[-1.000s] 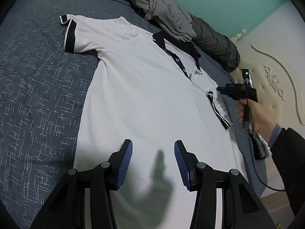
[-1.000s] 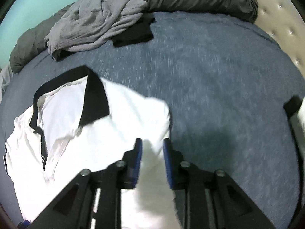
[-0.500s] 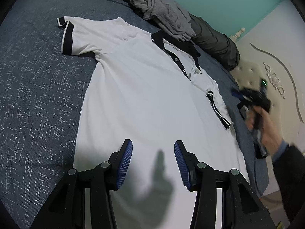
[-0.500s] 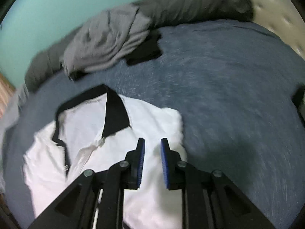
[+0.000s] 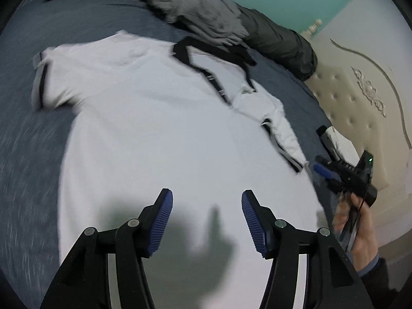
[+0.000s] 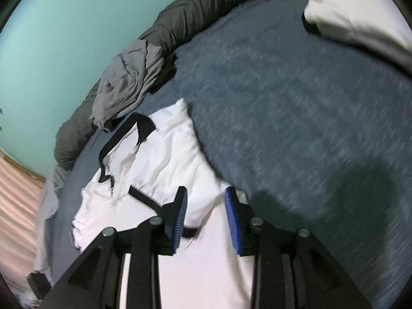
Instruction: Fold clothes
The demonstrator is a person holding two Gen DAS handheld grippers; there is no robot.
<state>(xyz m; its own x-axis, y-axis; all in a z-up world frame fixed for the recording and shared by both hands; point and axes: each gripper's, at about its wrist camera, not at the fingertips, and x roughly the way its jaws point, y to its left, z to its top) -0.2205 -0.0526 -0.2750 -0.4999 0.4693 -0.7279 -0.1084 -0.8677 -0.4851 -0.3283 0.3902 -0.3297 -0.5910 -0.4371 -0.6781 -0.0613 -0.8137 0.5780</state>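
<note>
**One polo shirt flat on the bed, both claws empty**

Two grippers hover over a single white polo shirt (image 5: 159, 134). Nearest in the left wrist view, the left gripper (image 5: 207, 222) stands wide apart above the shirt's lower body with nothing between its pads; its jaws have just been opening. The right gripper (image 6: 206, 215) sits over the right sleeve area, its jaws parted a little and just been opening too, the cloth lying beneath rather than pinched. The person's hand (image 5: 360, 234) holding it shows at the shirt's edge.

I judge the shirt light, soft and limp: it will sag and crease wherever it is lifted, so hold it by firm edges, the black-banded sleeve cuff (image 5: 42, 82), the shoulder seam or the hem, not the middle.

Farther back, the shirt spreads front-up on the blue bedcover (image 5: 23, 154), one black collar (image 5: 213, 59) with two sleeves out. Beyond lie one crumpled grey garment (image 6: 126, 85), one dark rolled quilt (image 5: 280, 41), and another white item (image 6: 360, 18) at the far corner.
</note>
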